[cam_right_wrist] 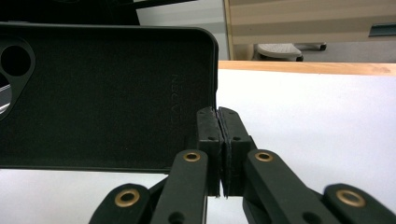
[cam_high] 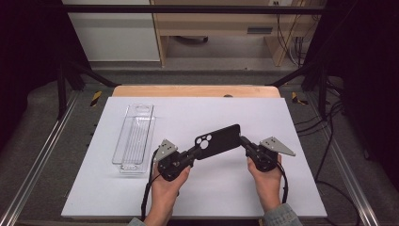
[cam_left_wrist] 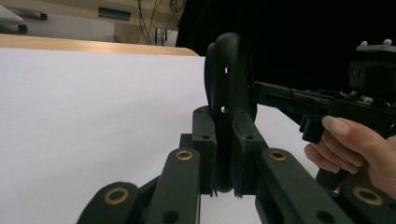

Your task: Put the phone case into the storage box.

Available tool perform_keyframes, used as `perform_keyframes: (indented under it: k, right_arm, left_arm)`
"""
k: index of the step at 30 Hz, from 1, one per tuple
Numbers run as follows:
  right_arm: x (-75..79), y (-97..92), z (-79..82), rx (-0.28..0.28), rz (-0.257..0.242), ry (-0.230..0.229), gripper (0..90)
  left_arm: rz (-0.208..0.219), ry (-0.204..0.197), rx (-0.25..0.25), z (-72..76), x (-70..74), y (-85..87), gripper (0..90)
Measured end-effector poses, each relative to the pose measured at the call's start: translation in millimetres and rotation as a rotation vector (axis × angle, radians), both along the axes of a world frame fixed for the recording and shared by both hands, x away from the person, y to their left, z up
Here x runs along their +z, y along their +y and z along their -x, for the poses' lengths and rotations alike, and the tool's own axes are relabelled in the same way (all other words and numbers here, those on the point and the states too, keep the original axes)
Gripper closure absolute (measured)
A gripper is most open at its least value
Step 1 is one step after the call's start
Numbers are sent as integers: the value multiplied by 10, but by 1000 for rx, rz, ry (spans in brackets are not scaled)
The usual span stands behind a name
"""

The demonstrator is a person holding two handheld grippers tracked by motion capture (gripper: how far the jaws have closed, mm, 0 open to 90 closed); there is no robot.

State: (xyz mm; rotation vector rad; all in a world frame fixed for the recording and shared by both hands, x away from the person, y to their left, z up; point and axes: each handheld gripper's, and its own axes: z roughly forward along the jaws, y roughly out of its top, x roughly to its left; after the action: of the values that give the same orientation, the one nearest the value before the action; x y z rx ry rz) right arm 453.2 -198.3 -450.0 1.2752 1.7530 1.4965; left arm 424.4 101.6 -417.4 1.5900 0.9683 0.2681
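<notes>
Black and matte, the phone case [cam_high: 218,141] hangs above the white board [cam_high: 282,188], the left gripper [cam_high: 191,154] and right gripper [cam_high: 244,142] each clamped on one end.

Black phone case [cam_high: 219,141], clear plastic tray [cam_high: 133,139], white table sheet [cam_high: 197,188].

A black phone case [cam_high: 218,141] with camera cutouts at its left end is held above the white worktop [cam_high: 197,188], tilted, right end higher. A clear plastic package [cam_high: 134,137], seemingly empty, lies flat at left.
</notes>
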Motion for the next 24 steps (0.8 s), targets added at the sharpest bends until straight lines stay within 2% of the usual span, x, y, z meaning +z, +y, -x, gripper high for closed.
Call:
perform_keyframes:
  k: [18, 24]
  right_arm:
    - [-81, 11, -51, 64, -43, 34, 874]
    - [-106, 41, -66, 106, -72, 38, 785]
  left_arm:
    - [-32, -20, 10, -27, 67, 68, 822]
    - [-56, -41, 30, -91, 169, 164, 824]
